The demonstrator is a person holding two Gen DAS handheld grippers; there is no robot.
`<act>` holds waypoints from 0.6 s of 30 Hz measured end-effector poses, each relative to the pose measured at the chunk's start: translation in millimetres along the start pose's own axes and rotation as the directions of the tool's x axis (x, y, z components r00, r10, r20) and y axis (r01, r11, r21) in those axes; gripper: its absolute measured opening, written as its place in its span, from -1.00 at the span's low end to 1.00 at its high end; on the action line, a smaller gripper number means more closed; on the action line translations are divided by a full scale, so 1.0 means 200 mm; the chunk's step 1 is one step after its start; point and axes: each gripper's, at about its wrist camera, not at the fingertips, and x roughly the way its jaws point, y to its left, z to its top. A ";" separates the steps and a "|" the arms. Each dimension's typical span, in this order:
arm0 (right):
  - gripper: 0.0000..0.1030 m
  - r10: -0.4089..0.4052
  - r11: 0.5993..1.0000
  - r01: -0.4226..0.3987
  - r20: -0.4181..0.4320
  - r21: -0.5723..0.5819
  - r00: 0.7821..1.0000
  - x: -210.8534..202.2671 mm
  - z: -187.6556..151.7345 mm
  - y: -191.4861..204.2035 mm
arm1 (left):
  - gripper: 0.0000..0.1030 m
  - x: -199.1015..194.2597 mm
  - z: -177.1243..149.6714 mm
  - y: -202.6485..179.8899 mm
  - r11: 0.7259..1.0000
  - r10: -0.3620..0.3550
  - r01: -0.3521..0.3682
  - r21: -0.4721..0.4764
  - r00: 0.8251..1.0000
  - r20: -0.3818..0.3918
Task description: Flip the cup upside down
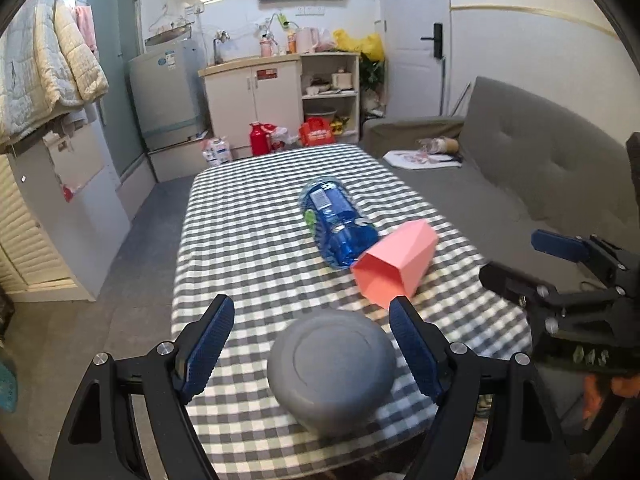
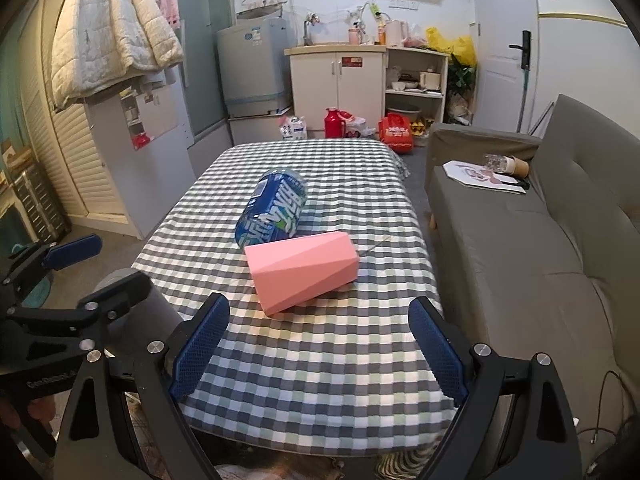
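A pink faceted cup point(image 1: 394, 262) lies on its side on the checked tablecloth point(image 1: 248, 240), its open mouth towards the near left; it also shows in the right wrist view point(image 2: 304, 270). A blue plastic bottle point(image 1: 338, 224) lies on its side just behind the cup, touching it, and shows in the right wrist view too point(image 2: 274, 210). My left gripper point(image 1: 312, 320) is open and empty, above an upturned grey bowl point(image 1: 332, 364). My right gripper point(image 2: 318, 318) is open and empty, just in front of the cup.
A grey sofa point(image 2: 540, 240) runs along the table's right side, with a paper and a cup on it. The table's near edge point(image 2: 312, 436) lies below my fingers. Cabinets, a washing machine and red containers stand on the floor beyond the table.
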 end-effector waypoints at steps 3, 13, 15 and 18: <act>0.77 -0.004 1.000 0.004 0.013 0.010 1.000 -0.04 0.01 -0.01 | 0.63 -0.02 -0.05 0.02 0.999 -0.035 0.034 -0.026 0.999 -0.015; 0.77 0.072 0.997 -0.072 0.013 -0.022 0.997 -0.05 -0.03 0.06 | 0.63 0.07 -0.24 0.04 0.994 -0.092 0.083 -0.071 0.987 -0.134; 0.77 0.084 0.996 -0.084 0.001 -0.022 0.996 -0.03 -0.04 0.08 | 0.63 0.11 -0.26 0.04 0.991 -0.110 0.097 -0.089 0.980 -0.163; 0.77 0.091 0.996 -0.091 -0.018 -0.023 0.996 0.01 -0.05 0.10 | 0.58 0.19 -0.27 0.04 0.989 -0.125 0.106 -0.103 0.972 -0.200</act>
